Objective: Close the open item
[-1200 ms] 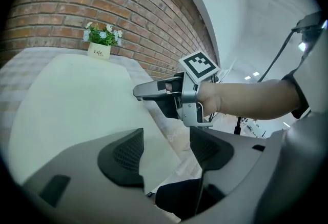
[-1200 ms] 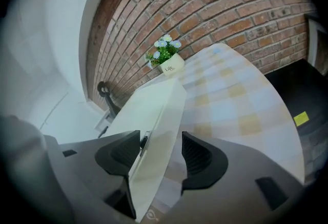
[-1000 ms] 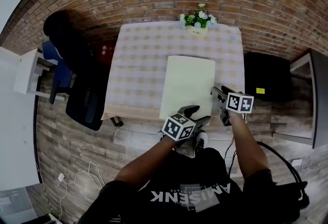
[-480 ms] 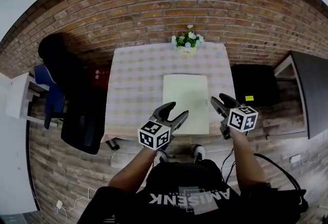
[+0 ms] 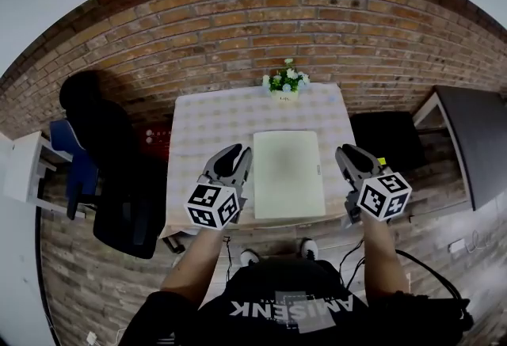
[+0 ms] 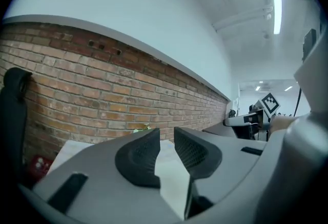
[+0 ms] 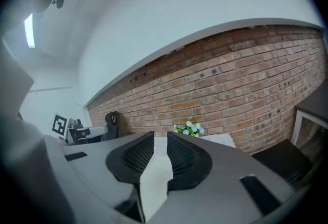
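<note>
A flat pale cream item (image 5: 288, 162) lies shut on the checked tablecloth (image 5: 198, 131), near the table's front edge. My left gripper (image 5: 231, 154) hangs over the cloth just left of it. My right gripper (image 5: 351, 154) hangs off its right edge. Both are raised above the table and touch nothing. Their jaws have just been closing and now stand a narrow gap apart with nothing between them. In the left gripper view (image 6: 166, 133) and the right gripper view (image 7: 160, 138) the cream item (image 7: 156, 177) shows through the gap, far below.
A small pot of white flowers (image 5: 283, 81) stands at the table's far edge by the brick wall. A black chair (image 5: 119, 170) is at the table's left, a black box (image 5: 380, 134) at its right, a dark tabletop (image 5: 475, 131) further right.
Both grippers have risen from the table's front edge and moved apart to either side of the cream item. Their wide jaws have narrowed to a small gap.
</note>
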The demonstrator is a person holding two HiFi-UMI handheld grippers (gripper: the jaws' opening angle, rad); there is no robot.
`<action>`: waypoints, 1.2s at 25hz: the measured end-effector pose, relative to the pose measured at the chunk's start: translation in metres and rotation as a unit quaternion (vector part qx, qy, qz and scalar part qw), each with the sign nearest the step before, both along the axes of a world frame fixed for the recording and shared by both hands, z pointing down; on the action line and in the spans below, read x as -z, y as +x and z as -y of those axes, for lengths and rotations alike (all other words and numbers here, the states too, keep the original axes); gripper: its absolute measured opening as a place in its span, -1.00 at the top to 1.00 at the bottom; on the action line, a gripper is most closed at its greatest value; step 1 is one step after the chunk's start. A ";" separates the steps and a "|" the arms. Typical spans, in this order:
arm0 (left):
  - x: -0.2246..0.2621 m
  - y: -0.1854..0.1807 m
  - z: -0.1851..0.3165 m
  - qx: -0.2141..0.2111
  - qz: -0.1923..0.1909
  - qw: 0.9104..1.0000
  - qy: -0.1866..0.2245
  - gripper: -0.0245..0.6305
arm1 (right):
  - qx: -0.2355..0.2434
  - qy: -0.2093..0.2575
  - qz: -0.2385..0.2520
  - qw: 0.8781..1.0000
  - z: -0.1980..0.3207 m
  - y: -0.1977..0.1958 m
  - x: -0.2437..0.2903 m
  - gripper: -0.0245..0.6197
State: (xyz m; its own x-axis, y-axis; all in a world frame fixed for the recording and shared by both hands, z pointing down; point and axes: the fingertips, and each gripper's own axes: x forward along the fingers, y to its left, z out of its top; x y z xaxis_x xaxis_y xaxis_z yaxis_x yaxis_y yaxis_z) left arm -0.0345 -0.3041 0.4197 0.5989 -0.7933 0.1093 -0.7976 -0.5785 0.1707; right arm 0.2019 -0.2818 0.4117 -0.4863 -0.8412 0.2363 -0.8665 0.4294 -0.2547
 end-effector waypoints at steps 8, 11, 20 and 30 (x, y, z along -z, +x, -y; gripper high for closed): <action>0.034 -0.030 0.000 0.020 0.001 0.999 0.035 0.87 | -0.031 0.032 -0.035 0.998 -0.011 -0.010 0.035 0.71; 0.041 -0.036 -0.001 0.023 -0.004 0.999 0.036 0.88 | -0.041 0.044 -0.044 0.997 -0.015 -0.010 0.045 0.73; 0.061 -0.039 -0.009 0.038 0.002 0.998 0.056 0.88 | -0.055 0.077 -0.071 0.993 -0.018 -0.004 0.067 0.77; 0.056 -0.039 -0.010 0.075 0.031 0.996 0.047 0.89 | -0.043 0.091 -0.096 0.990 -0.020 0.002 0.072 0.80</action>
State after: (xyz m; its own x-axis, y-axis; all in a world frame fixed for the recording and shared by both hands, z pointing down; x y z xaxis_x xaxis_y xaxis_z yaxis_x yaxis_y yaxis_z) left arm -0.0739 -0.2940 0.3640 0.4681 -0.8814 0.0635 -0.8831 -0.4640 0.0696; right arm 0.2044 -0.2619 0.3397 -0.3713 -0.9150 0.1577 -0.9270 0.3749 -0.0073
